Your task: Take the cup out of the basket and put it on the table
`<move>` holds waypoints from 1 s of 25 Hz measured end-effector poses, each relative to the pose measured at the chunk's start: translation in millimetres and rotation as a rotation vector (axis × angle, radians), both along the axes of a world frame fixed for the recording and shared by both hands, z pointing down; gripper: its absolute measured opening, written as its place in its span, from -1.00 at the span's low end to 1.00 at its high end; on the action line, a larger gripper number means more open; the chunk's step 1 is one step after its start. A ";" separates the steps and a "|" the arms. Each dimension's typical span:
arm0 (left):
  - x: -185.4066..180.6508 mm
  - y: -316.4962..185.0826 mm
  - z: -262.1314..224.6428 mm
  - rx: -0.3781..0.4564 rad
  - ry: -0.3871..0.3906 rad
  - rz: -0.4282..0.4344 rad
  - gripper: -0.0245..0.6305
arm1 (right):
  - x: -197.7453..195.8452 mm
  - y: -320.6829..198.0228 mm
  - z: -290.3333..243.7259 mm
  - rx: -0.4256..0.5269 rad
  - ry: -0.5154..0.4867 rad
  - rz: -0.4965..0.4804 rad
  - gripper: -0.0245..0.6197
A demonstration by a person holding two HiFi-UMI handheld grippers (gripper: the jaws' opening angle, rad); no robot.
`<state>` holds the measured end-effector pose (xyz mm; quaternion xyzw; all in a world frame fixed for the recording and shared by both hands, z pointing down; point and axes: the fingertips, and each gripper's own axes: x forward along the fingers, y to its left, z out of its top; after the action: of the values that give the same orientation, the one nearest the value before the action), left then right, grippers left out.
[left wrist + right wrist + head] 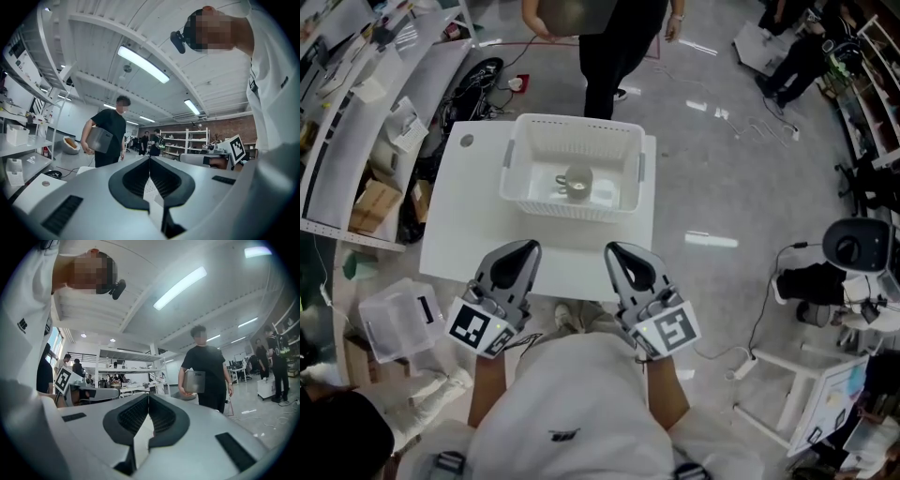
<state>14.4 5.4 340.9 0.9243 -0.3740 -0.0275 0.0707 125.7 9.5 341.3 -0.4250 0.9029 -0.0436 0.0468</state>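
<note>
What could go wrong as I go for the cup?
The left hand-held gripper and right hand-held gripper are both shut; reaching in like that could knock the cup. The basket sits by the table's far edge, so bumping its wall might push it toward the person behind.

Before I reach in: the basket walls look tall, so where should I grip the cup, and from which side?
Take the cup by its rim, from straight above. It seems to stand mouth up near the middle of the basket, whose walls bar a level approach. A handle seems to stick out leftward, so pinch the rim's right side, one jaw inside.
</note>
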 end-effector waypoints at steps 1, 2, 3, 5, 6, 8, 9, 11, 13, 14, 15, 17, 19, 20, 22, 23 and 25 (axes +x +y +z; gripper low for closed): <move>2.3 -5.4 0.4 0.000 -0.003 -0.011 -0.89 | 2.9 -6.8 -1.4 0.000 -0.007 -0.002 -0.90; 4.7 -10.5 0.9 0.000 -0.007 -0.022 -0.89 | 6.2 -13.0 -1.9 0.001 -0.011 -0.005 -0.90; 7.2 -15.3 1.3 0.000 -0.011 -0.032 -0.89 | 10.0 -18.7 -1.3 0.001 -0.012 -0.010 -0.90; 13.0 -23.3 1.8 0.001 -0.020 -0.052 -0.89 | 18.9 -28.7 1.4 0.000 -0.013 -0.022 -0.90; 16.2 -26.8 2.3 0.001 -0.026 -0.062 -0.89 | 23.8 -33.1 3.8 -0.001 -0.011 -0.030 -0.90; 21.9 -33.4 3.7 -0.002 -0.037 -0.080 -0.89 | 32.7 -40.2 11.5 0.004 0.005 -0.059 -0.90; 23.8 -36.5 4.3 -0.005 -0.042 -0.087 -0.89 | 35.5 -43.5 13.9 0.008 0.010 -0.072 -0.90; 25.5 -41.6 5.1 -0.011 -0.048 -0.098 -0.89 | 37.7 -51.9 12.1 0.008 -0.004 -0.073 -0.90; 25.4 -45.6 5.3 -0.014 -0.053 -0.105 -0.89 | 38.2 -60.3 8.3 0.003 -0.032 -0.055 -0.90; 25.1 -47.6 5.0 -0.014 -0.055 -0.107 -0.89 | 38.9 -62.9 10.4 0.005 -0.028 -0.054 -0.90; 24.5 -49.7 4.4 -0.013 -0.056 -0.107 -0.89 | 39.5 -64.9 14.7 0.007 -0.013 -0.058 -0.90; 21.6 -53.5 2.7 -0.010 -0.057 -0.105 -0.89 | 38.5 -70.8 21.8 -0.001 0.019 -0.057 -0.90; 16.2 -57.7 1.4 -0.009 -0.055 -0.100 -0.89 | 35.5 -79.6 25.8 -0.013 0.046 -0.038 -0.90; 13.1 -59.9 1.5 -0.008 -0.053 -0.098 -0.89 | 33.9 -84.5 26.8 -0.014 0.059 -0.025 -0.90; 6.8 -64.8 3.2 -0.009 -0.048 -0.091 -0.89 | 30.1 -94.7 26.3 -0.005 0.083 0.006 -0.90; 3.5 -67.5 4.5 -0.010 -0.046 -0.087 -0.89 | 27.5 -100.3 25.1 0.004 0.098 0.021 -0.90; -4.0 -73.3 6.0 -0.011 -0.041 -0.076 -0.89 | 20.2 -111.2 26.9 0.014 0.150 0.031 -0.90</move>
<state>10.4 -67.9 347.0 0.9094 -0.4105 -0.0094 0.0670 145.9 -101.7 368.2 -0.4407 0.8975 -0.0045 -0.0173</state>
